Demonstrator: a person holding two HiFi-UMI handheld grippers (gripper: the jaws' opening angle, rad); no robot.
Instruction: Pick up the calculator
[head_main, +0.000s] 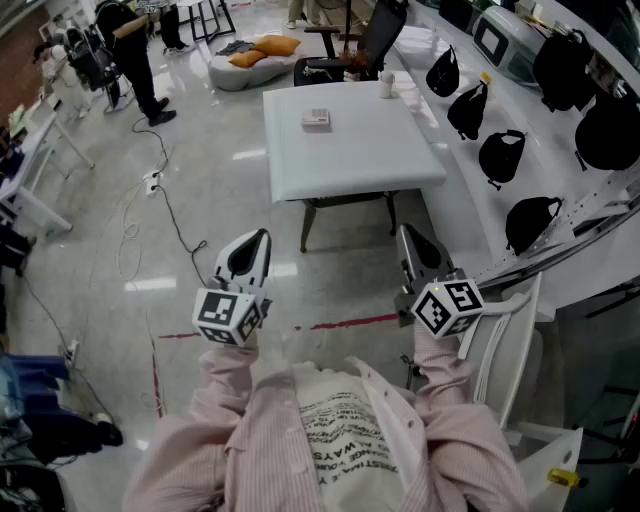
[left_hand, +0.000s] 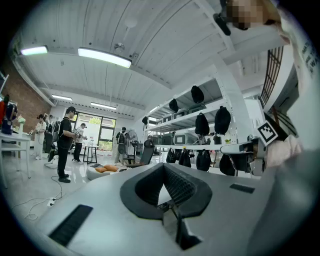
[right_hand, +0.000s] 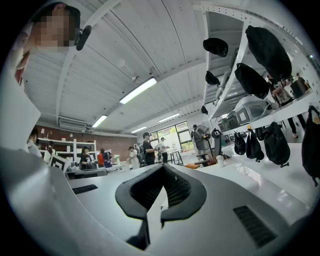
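One calculator (head_main: 316, 119) lies flat on the white table (head_main: 350, 165), toward its far side and well apart from both grippers. It is a small, thin, pale grey rectangle with darker marks on its face; the keys are too small to make out. The table top is square, smooth and round-cornered, on dark legs. The left gripper (head_main: 257, 243) and right gripper (head_main: 411, 242) are level above the glossy floor (head_main: 220, 200). Each has its black ribbed pads pressed together on nothing.

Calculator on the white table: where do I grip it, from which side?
Grip the calculator across its narrower span, probably from above: it lies flat on the table, well in from every edge, so only its thin sides offer a hold.
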